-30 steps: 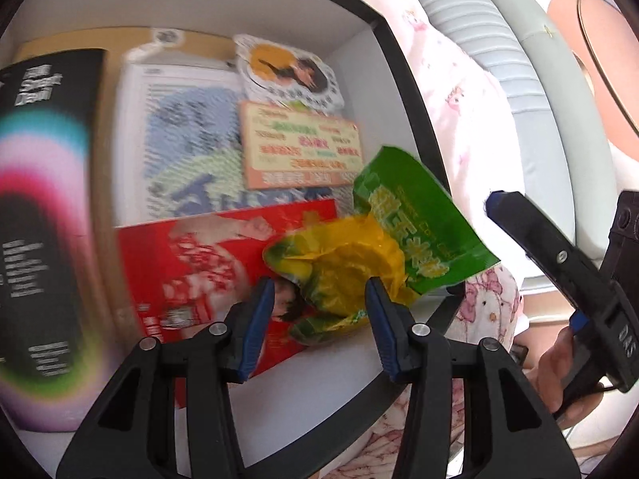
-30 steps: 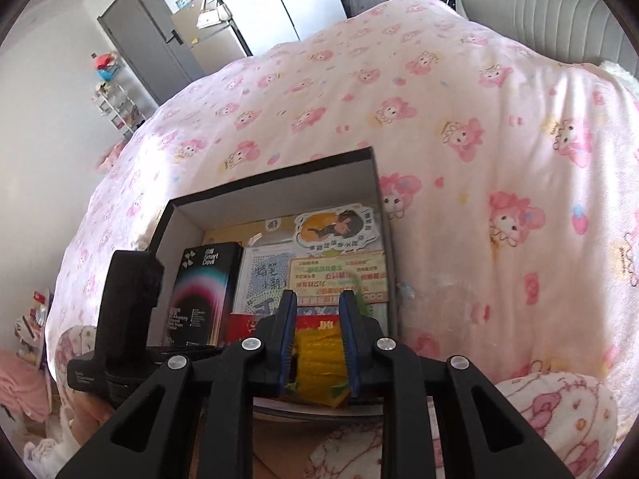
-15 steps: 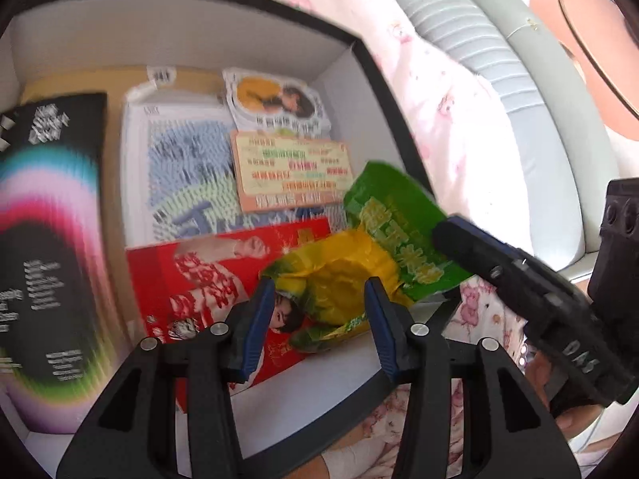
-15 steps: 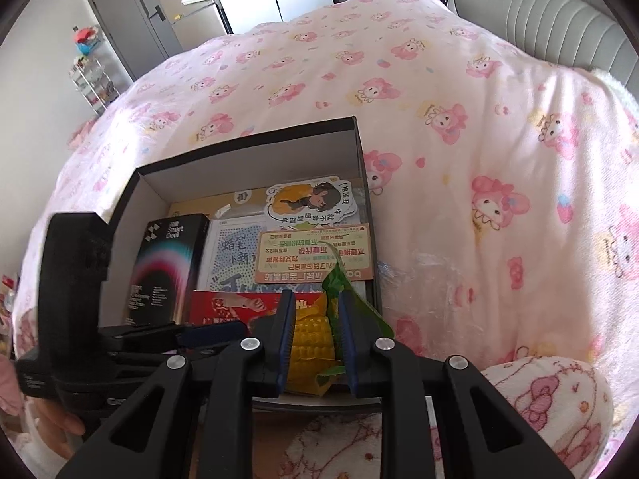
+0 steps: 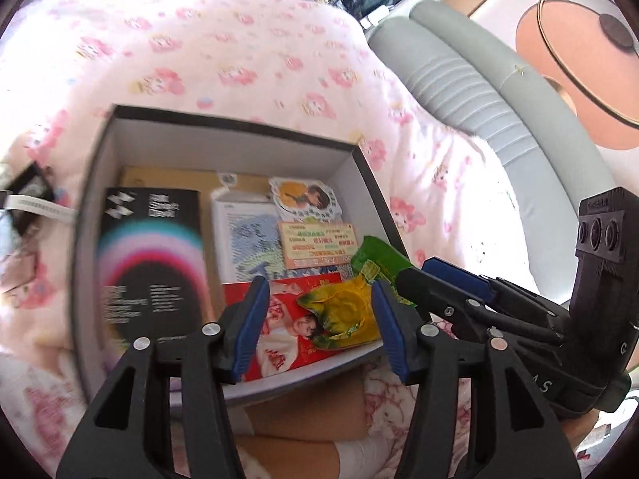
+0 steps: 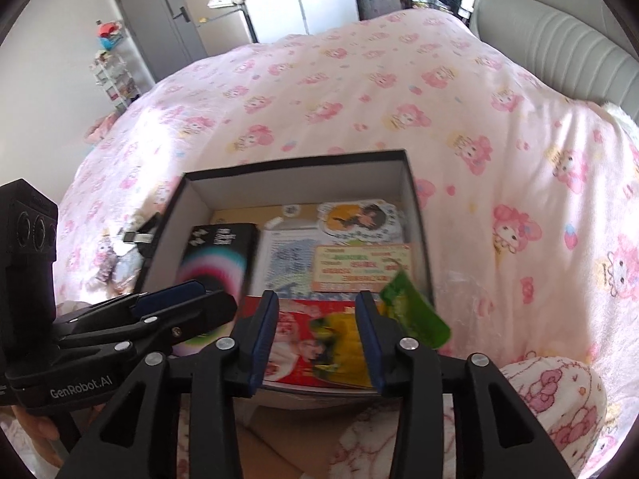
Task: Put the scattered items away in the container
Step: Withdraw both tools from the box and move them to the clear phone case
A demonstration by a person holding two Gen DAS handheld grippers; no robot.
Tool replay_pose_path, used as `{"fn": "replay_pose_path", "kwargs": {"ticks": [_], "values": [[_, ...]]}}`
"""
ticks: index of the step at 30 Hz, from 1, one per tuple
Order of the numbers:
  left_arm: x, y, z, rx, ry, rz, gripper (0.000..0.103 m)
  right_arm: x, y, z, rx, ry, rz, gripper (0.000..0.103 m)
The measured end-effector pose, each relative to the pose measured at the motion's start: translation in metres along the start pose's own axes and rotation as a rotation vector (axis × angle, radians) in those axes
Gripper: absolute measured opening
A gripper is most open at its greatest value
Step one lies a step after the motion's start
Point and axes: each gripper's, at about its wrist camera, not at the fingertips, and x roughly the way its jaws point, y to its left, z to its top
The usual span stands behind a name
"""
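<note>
A black-rimmed open box [image 5: 235, 127] [image 6: 295, 165] sits on the pink bed. Inside lie a black booklet [image 5: 149, 271] [image 6: 217, 255], a white card, a round sticker [image 5: 305, 197], an orange card [image 5: 317, 241] [image 6: 361, 267], a red packet [image 5: 287, 331] [image 6: 295, 339] and a yellow-green corn snack bag [image 5: 347, 311] [image 6: 411, 311] at the near right corner. My left gripper [image 5: 319, 327] is open and empty above the box's near edge. My right gripper [image 6: 317, 337] is open and empty above the snack bag, which lies loose in the box.
A small dark item with a white strap [image 5: 28, 199] [image 6: 137, 235] lies on the blanket left of the box. A grey padded headboard [image 5: 499, 111] [image 6: 559, 44] runs along the right. A person's leg is under the box's near edge.
My right gripper opened and let go of the corn snack bag, which now lies in the box. Both grippers pulled back up and away from the box.
</note>
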Motion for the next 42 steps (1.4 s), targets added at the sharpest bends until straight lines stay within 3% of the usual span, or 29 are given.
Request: {"fn": "replay_pose_path", "kwargs": {"ticks": [10,18,24,30,35,37,42], "values": [[-0.083,0.066,-0.008,-0.103,-0.12,0.116,0.055,0.008,0.101,0.017,-0.202,-0.006,0.125,0.038],[-0.136,0.152,-0.016,-0.248,-0.214,0.24,0.055,0.053,0.196,0.037,-0.338,0.089,0.318,0.038],[-0.135,0.245,-0.028,-0.425,-0.179,0.3,0.053,0.113,0.243,0.051,-0.397,0.213,0.315,0.038],[-0.114,0.315,-0.035,-0.533,-0.107,0.274,0.053,0.184,0.267,0.057,-0.381,0.403,0.324,0.038],[-0.094,0.344,-0.033,-0.584,-0.068,0.223,0.053,0.237,0.282,0.054,-0.421,0.537,0.265,0.038],[-0.085,0.352,-0.032,-0.593,-0.054,0.227,0.053,0.255,0.284,0.054,-0.441,0.557,0.187,0.038],[-0.072,0.362,-0.026,-0.608,-0.039,0.227,0.053,0.282,0.285,0.061,-0.428,0.57,0.123,0.038]]}}
